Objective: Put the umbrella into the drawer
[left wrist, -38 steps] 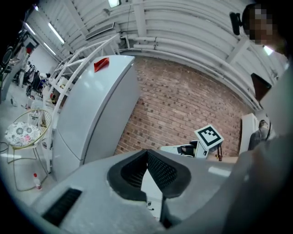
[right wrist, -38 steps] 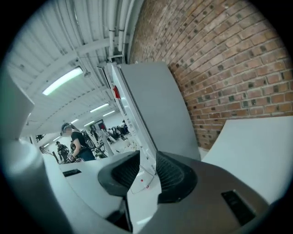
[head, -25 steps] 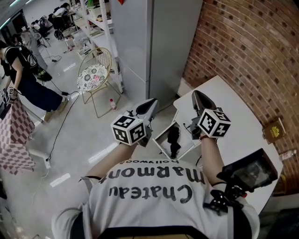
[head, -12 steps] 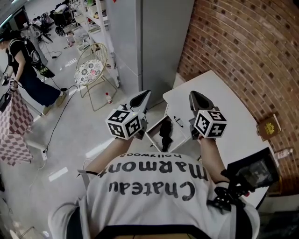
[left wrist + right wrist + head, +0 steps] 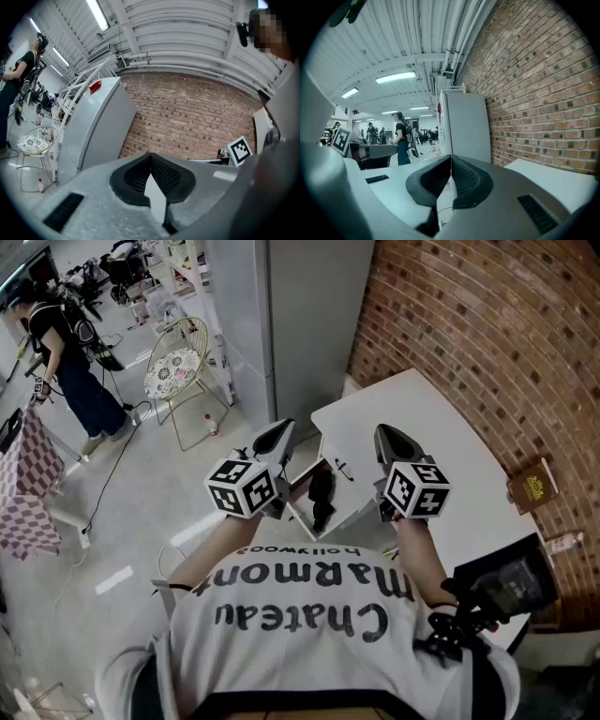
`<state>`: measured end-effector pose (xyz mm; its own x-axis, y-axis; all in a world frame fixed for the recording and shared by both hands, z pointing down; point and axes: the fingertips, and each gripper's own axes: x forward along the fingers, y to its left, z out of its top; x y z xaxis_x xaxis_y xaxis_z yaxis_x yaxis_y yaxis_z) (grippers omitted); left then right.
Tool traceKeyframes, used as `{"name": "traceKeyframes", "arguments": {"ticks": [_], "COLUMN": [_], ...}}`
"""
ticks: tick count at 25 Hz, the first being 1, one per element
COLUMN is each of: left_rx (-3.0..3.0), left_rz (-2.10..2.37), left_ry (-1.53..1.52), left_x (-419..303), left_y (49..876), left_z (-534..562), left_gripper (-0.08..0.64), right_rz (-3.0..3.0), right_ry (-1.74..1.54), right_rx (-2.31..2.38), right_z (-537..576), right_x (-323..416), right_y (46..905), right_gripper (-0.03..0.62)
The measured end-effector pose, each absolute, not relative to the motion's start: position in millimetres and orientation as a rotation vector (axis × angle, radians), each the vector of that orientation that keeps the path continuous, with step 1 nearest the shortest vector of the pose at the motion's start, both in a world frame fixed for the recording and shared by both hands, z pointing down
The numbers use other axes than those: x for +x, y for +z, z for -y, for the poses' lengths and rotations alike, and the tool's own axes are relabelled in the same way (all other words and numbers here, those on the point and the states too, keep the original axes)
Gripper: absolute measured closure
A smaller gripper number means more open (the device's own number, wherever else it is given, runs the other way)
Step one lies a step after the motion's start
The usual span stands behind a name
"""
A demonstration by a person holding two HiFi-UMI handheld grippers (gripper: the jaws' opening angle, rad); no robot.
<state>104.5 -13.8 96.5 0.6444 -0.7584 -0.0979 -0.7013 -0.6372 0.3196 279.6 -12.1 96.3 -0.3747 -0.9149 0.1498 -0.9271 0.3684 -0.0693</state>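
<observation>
- The folded black umbrella (image 5: 321, 498) lies inside the open white drawer (image 5: 345, 510). It lies along the drawer, and no gripper touches it.
- The drawer is pulled out from the end of the white counter (image 5: 422, 427).
- The left gripper (image 5: 279, 430) is in the air just left of the drawer. In the left gripper view its jaws are pressed together at the tips (image 5: 150, 157) with nothing between them.
- The right gripper (image 5: 384, 434) is in the air just right of the drawer, over the counter. In the right gripper view its jaws are also pressed together (image 5: 451, 159) and hold nothing.
- Each gripper has a cube with black and white squares on it. Both cubes sit on the near side of the drawer, one on each side.
- The person holding the grippers wears a white shirt with dark letters (image 5: 305, 610). It is on the near side of the drawer.
- A tall grey cabinet (image 5: 281, 324) stands on the floor on the far side of the drawer.
- A red brick wall (image 5: 487, 343) runs along the side of the counter away from the drawer.
- A small brown box (image 5: 531, 486) sits on the counter by that wall, well apart from the drawer.
- A gold wire chair with a flowery cushion (image 5: 183, 371) stands on the floor, far left of the drawer.
- Another person in dark clothes (image 5: 66, 352) stands further left than the chair.
</observation>
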Motion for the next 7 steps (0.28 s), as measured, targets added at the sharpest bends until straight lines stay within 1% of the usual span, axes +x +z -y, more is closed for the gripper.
{"name": "traceKeyframes", "arguments": {"ticks": [7], "left_rx": [2.572], "left_rz": [1.21], "left_ry": [-0.321], "left_x": [120.7], "left_y": [109.4], "left_z": [-5.1], "left_gripper": [0.545], "right_rz": [2.516], "right_ry": [0.233], "right_rx": [1.687], "right_z": [-9.6], "right_x": [301.2], "right_y": [109.6], "right_gripper": [0.577]}}
